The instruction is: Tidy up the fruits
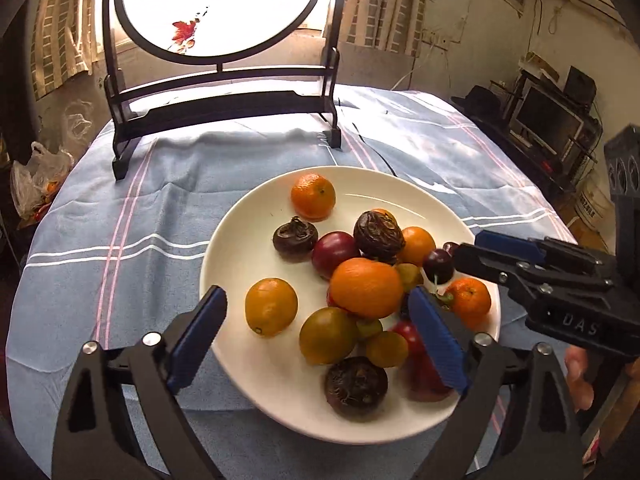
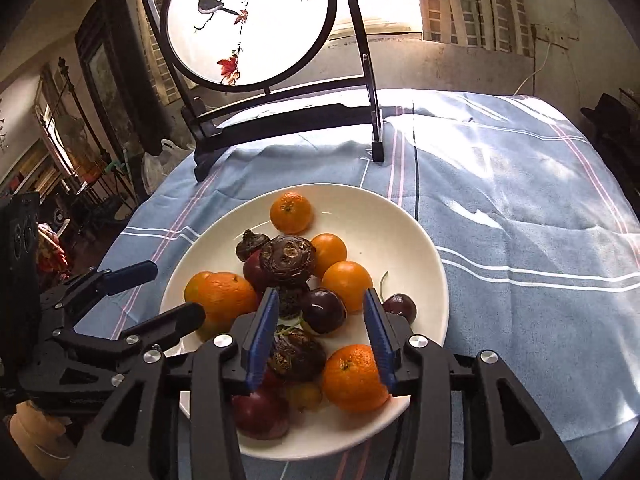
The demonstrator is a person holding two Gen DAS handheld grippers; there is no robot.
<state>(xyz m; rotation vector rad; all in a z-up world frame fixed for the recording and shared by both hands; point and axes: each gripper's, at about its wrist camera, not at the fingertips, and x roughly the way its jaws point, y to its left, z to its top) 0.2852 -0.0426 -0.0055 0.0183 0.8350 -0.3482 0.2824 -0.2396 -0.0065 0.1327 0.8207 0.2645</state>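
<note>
A white plate (image 1: 232, 240) (image 2: 404, 240) on the blue tablecloth holds a heap of fruit: tangerines (image 1: 313, 196) (image 2: 291, 212), a big orange (image 1: 366, 288), dark plums (image 2: 324, 310), brown wrinkled fruits (image 1: 379, 235) (image 2: 287, 260), greenish-yellow fruits (image 1: 328, 335) and a cherry (image 1: 438, 266) (image 2: 400, 308). My left gripper (image 1: 317, 294) (image 2: 172, 290) hovers wide open over the plate's near left side, touching nothing. My right gripper (image 2: 321, 296) (image 1: 468, 246) is open over the plate's right side. A dark plum lies below its gap, and the pads are not pressing on it.
A black wooden stand with a round painted screen (image 1: 224, 12) (image 2: 248, 20) rises behind the plate. The striped blue cloth (image 1: 120, 220) (image 2: 520, 220) covers the round table. A plastic bag (image 1: 36, 184) sits off the table's left edge. A person's hand (image 1: 578, 376) holds the right gripper.
</note>
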